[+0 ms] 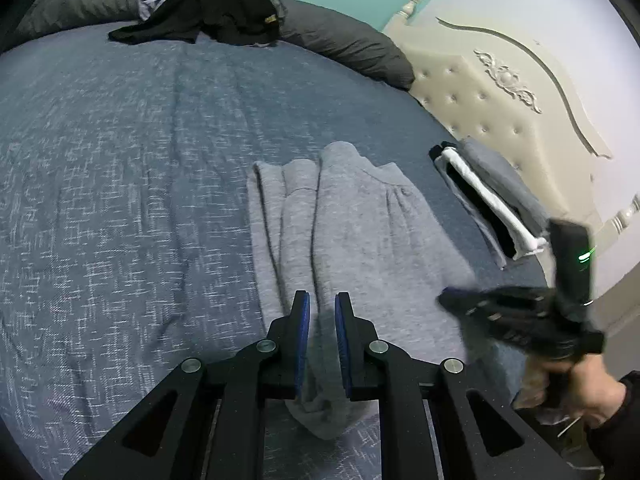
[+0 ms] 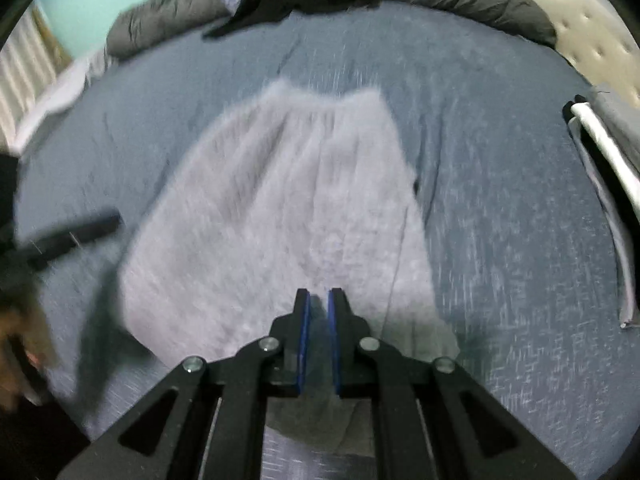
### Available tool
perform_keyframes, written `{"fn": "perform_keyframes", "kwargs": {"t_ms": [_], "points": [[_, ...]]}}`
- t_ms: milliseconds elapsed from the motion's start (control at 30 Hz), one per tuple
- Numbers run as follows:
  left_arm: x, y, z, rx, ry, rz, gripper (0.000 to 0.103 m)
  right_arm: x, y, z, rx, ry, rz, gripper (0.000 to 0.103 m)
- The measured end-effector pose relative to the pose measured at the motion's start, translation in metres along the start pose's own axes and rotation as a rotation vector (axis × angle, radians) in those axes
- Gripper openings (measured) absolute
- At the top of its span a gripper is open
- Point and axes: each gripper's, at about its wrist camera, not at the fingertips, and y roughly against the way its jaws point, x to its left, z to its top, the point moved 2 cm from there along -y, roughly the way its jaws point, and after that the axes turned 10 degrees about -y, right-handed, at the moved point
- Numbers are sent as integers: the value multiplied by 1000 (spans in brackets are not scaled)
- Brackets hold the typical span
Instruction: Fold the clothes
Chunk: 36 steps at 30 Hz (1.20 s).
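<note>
Blue bedspread (image 1: 120, 160) fills our view, and on it lies the grey garment (image 1: 360, 232), folded lengthwise. Our left tongs (image 1: 322, 312) pinch its near hem; our right tongs (image 2: 319, 308) are nearly closed, cloth between the pads. Beside the garment sits a folded stack (image 1: 492, 200); beyond it, dark clothes (image 1: 208, 8).

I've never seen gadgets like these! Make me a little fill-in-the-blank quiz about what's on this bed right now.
1. The light grey garment lies on a ____ bedspread.
2. The folded stack shows one bright ____ layer.
3. The unfolded pile by the dark pillows is topped by a ____ garment.
4. The left gripper has ____ fabric between its fingers.

Missing words: blue; white; black; grey
</note>
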Motion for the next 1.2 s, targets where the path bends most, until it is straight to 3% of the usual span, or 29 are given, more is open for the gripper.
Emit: {"fn": "perform_keyframes", "kwargs": {"t_ms": [100, 267, 433, 600, 800, 933, 1033, 1133, 1200], "points": [[-11, -9, -5, 38, -41, 3, 14, -7, 1, 5, 2, -72, 39, 7], [-20, -19, -9, 87, -96, 23, 14, -1, 30, 34, -118, -39, 61, 7], [-20, -32, -18, 144, -106, 40, 14, -8, 12, 46, -71, -39, 41, 10], [-12, -35, -20, 163, -85, 47, 14, -14, -38, 75, -18, -29, -10, 9], [-9, -30, -16, 146, -57, 43, 14, -18, -30, 89, -18, -43, 12, 9], [-3, -21, -14, 109, -29, 48, 14, -11, -12, 102, -101, -51, 80, 9], [7, -18, -17, 102, 9, 50, 14, -8, -40, 108, -37, -42, 49, 9], [14, -18, -15, 91, 51, 48, 22, -11, -62, 105, 19, -46, 21, 10], [18, -20, -12, 78, 88, 32, 43, -12, -62, 107, 21, -50, 29, 10]]}}
